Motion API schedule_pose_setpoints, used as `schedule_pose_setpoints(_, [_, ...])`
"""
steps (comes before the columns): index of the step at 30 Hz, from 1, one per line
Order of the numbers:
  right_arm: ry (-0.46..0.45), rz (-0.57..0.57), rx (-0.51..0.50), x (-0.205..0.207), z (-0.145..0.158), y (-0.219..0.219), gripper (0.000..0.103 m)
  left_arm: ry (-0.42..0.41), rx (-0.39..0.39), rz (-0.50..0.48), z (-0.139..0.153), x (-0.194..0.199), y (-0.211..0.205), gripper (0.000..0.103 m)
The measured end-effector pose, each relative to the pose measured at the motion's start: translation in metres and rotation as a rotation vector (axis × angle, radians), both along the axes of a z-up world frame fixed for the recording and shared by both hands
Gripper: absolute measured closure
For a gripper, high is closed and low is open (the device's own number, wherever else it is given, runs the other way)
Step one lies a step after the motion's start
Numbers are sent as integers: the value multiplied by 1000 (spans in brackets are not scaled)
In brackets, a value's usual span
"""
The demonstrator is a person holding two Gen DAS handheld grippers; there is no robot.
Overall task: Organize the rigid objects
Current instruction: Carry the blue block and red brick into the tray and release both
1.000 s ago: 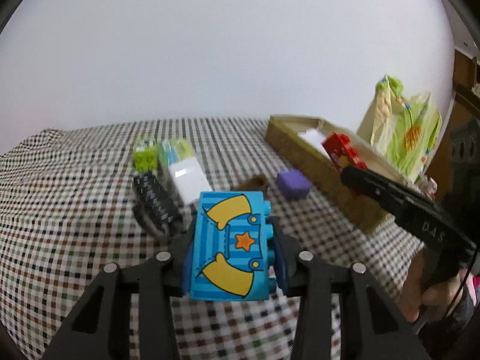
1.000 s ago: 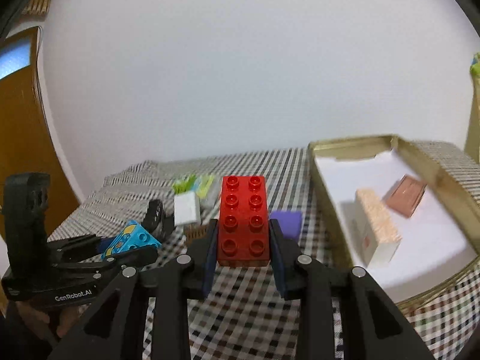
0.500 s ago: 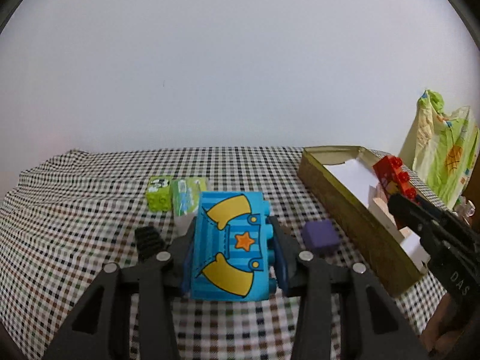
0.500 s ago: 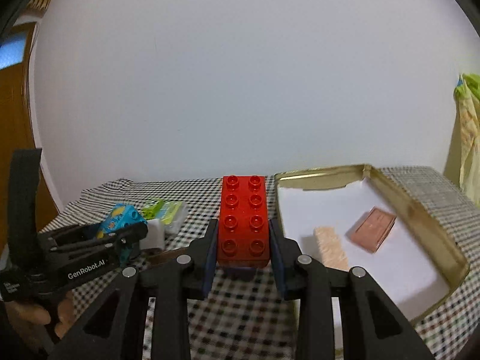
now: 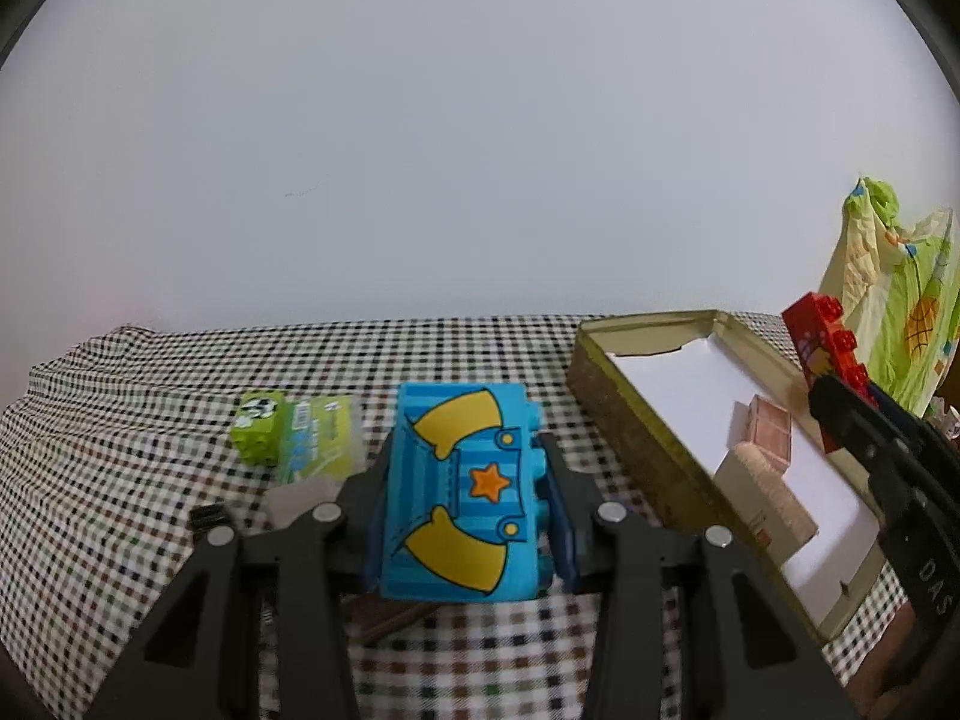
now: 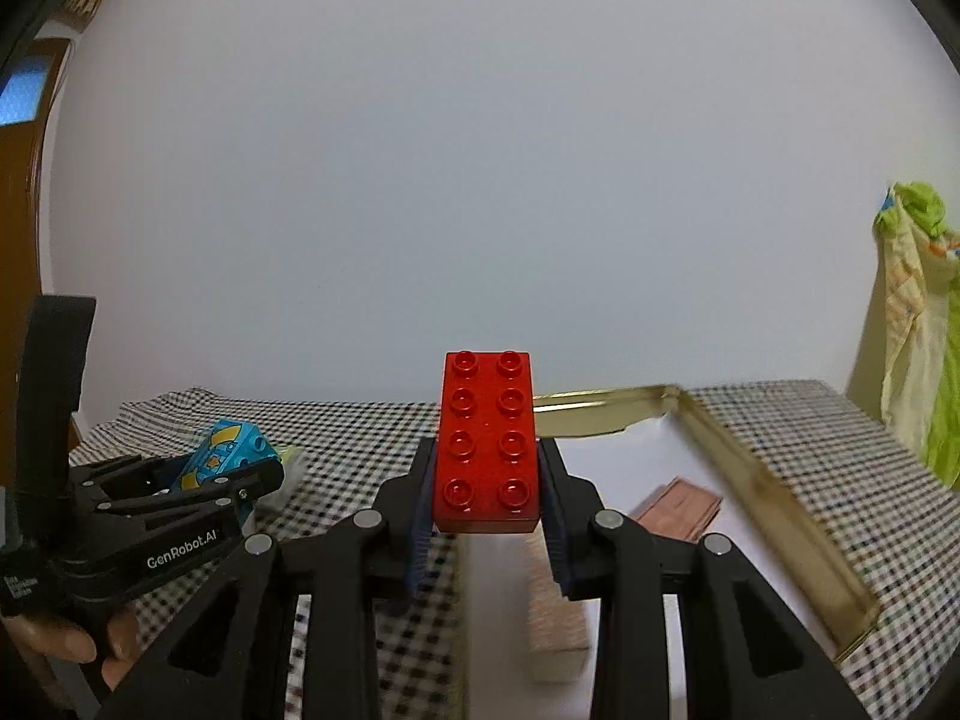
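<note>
My left gripper (image 5: pixel 462 510) is shut on a blue brick (image 5: pixel 459 489) printed with yellow shapes and an orange star, held above the checked tablecloth; the brick also shows in the right wrist view (image 6: pixel 225 459). My right gripper (image 6: pixel 486 501) is shut on a red eight-stud brick (image 6: pixel 487 441) and holds it over the near left part of a gold tin tray (image 6: pixel 774 498). In the left wrist view the red brick (image 5: pixel 831 354) hangs above the tray (image 5: pixel 630 420). The tray holds a beige block (image 5: pixel 771 501) and a pinkish-brown tile (image 5: pixel 768 432).
A green brick (image 5: pixel 258 426) and a green-white packet (image 5: pixel 321 435) lie on the cloth left of the tray. A black clip (image 5: pixel 207 517) and a brown piece (image 5: pixel 390 621) lie near my left fingers. A green-yellow cloth (image 5: pixel 900 330) hangs at the right.
Both grippers have risen and moved right. The red brick now hangs over the tray's near left part. The purple block has gone out of view.
</note>
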State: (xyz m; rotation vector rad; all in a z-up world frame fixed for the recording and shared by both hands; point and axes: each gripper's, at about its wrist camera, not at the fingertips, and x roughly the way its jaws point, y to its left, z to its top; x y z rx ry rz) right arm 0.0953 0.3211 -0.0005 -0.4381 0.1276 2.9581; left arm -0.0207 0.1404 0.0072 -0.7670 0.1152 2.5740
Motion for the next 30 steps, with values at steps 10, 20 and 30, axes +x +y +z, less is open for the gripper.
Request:
schedule_pose_setpoints(10, [-4,-37,-1,-5,-3,29,69,-9,-15,11,-17,-6,20,62])
schedule_pose_setpoints(20, [5,-66,17,-5,2,52,69,-23,-13,19,-23,-12,27,62])
schedule_pose_setpoints(30, [7,-129,13,-4,1,88,69,-12,-18,-4,-20,-5,50,62])
